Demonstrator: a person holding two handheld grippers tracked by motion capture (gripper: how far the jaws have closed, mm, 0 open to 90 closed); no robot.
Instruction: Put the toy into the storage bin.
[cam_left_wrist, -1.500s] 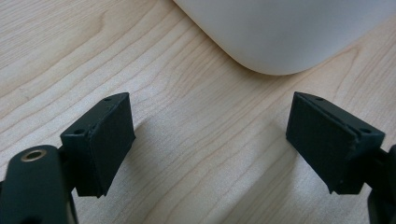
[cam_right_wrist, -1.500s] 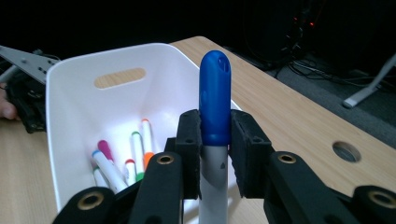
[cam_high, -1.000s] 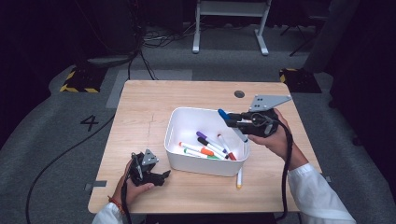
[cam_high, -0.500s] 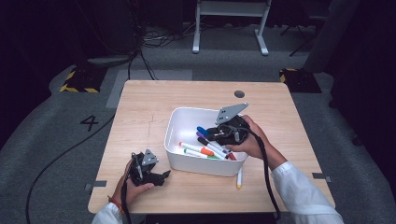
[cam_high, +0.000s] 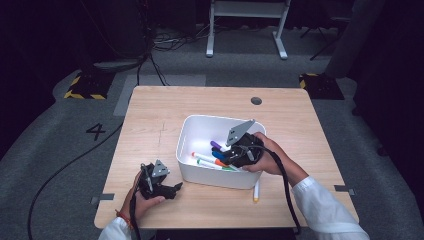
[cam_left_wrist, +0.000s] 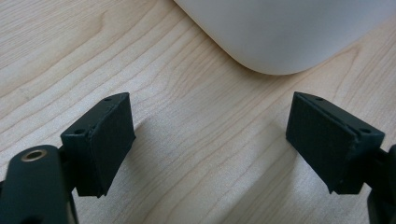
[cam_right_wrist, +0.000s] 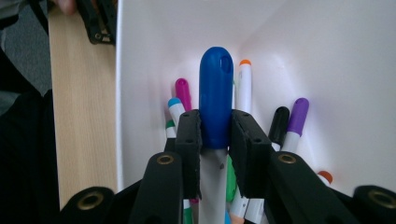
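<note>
Both tongs differ: your right tongs (cam_right_wrist: 215, 135) clamp a blue-capped white marker (cam_right_wrist: 215, 100) inside the white plastic bin (cam_high: 210, 175); your left tongs (cam_left_wrist: 210, 144) gape empty beside it.

Pale wood-grain table (cam_high: 150, 115), matt. Smooth white plastic bin (cam_high: 200, 127), slight sheen. Glossy blue plastic marker cap (cam_right_wrist: 215, 93). Matt black gripper pads (cam_left_wrist: 109, 140), fine-textured.

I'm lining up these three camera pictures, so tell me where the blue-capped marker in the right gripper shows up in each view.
High view: the blue-capped marker is right of centre, over the white bin, at the right gripper.
Left gripper view: not in it.
Right gripper view: centre, the marker is clamped between the black jaws, cap up.
Shared landmark: the white bin.
</note>
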